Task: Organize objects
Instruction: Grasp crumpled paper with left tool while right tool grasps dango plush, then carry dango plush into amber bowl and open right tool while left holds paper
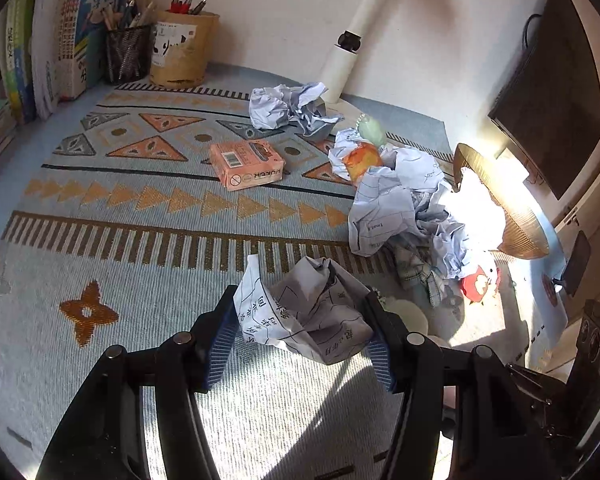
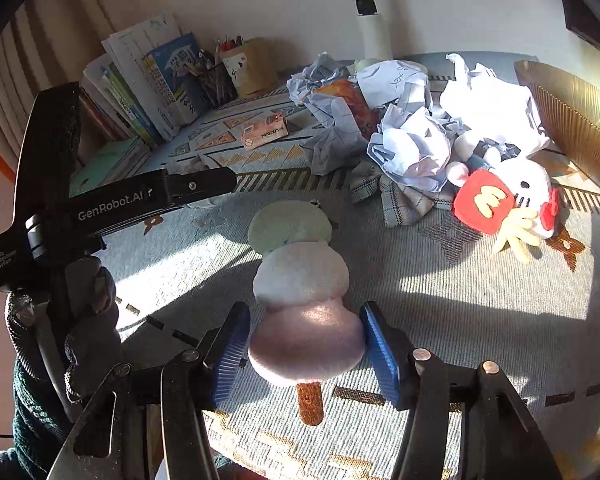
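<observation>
Crumpled paper (image 1: 308,312) clamped in left hand-held gripper (image 1: 306,344).

**Layout on the patterned surface**

Along the far left edge of the surface (image 1: 100,248), against the wall: upright books (image 1: 60,40), then a mesh pen holder (image 1: 128,54), then a paper cup of pens (image 1: 182,52) to its right. Mid-surface, lying flat: a small box (image 1: 246,164). Behind and right of the box: a crumpled paper ball (image 1: 288,106), before a leaning tube (image 1: 354,40). Farther right: a heap of crumpled sheets (image 1: 400,204) over a snack packet (image 1: 362,160) and a checked cloth (image 2: 396,196). Right of the heap: a tilted basket (image 1: 500,208). Before the heap: a plush doll (image 2: 512,204). Nearest, between the left tongs (image 1: 302,338): a paper wad (image 1: 308,316). Between the right tongs (image 2: 306,346): a plush dumpling skewer (image 2: 300,280), lying on the surface, stick end nearest.
</observation>
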Tool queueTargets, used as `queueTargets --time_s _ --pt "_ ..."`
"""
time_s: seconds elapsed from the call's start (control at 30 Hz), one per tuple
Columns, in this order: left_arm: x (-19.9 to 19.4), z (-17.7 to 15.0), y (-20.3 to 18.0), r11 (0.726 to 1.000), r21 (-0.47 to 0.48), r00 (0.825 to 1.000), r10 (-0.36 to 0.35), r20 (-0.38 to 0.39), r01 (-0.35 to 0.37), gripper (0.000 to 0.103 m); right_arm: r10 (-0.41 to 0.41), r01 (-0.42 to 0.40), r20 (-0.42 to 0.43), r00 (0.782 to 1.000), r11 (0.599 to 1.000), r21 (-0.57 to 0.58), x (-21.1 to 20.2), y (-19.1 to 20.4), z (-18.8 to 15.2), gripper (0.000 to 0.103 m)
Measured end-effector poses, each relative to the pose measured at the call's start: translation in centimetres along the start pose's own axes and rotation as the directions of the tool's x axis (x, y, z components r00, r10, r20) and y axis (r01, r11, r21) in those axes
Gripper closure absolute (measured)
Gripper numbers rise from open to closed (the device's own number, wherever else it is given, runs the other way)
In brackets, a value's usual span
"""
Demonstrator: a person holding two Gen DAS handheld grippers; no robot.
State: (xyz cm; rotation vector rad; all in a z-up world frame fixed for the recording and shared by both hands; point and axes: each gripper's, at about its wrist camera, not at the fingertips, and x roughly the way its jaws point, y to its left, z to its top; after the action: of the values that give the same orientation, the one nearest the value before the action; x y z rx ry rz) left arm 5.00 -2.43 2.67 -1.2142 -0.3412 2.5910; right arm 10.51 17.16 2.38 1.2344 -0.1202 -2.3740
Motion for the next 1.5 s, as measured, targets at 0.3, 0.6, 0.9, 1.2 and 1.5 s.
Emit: queueTargets --time_s 0.3,0.6,0.9,1.2,1.5 --pt "1.5 -0.1 -0.6 0.999 0.032 1.000 0.023 -0.011 -0.023 0.047 -0.170 0.168 -0.009 0.985 0.980 -0.105 2.5 2.5 1.5 0.055" --pt "-2.0 2.3 -3.4 0.996 0.081 0.995 0.020 0.098 -0.028 0.047 -0.224 0.226 0.263 0.938 0.974 0.021 -9.0 -2.9 4.1 0.057" --pt "1.3 11.2 -19.5 0.930 0.258 0.961 -0.276 0.018 0.262 0.047 -0.563 0.396 0.361 0.744 0.806 0.441 -20.0 -17.9 9.9 0.057" --pt "9.9 12.9 -28.1 0.903 0.307 0.951 -0.307 -0.026 0.299 0.012 -0.574 0.437 0.191 0.796 0.765 0.473 -16.4 -25.2 12.3 0.043" --pt "3.2 12.2 -21.2 0.932 0.191 0.941 -0.329 0.083 0.309 0.012 -0.437 0.335 0.342 0.832 0.887 0.317 -17.3 -18.5 9.5 0.038"
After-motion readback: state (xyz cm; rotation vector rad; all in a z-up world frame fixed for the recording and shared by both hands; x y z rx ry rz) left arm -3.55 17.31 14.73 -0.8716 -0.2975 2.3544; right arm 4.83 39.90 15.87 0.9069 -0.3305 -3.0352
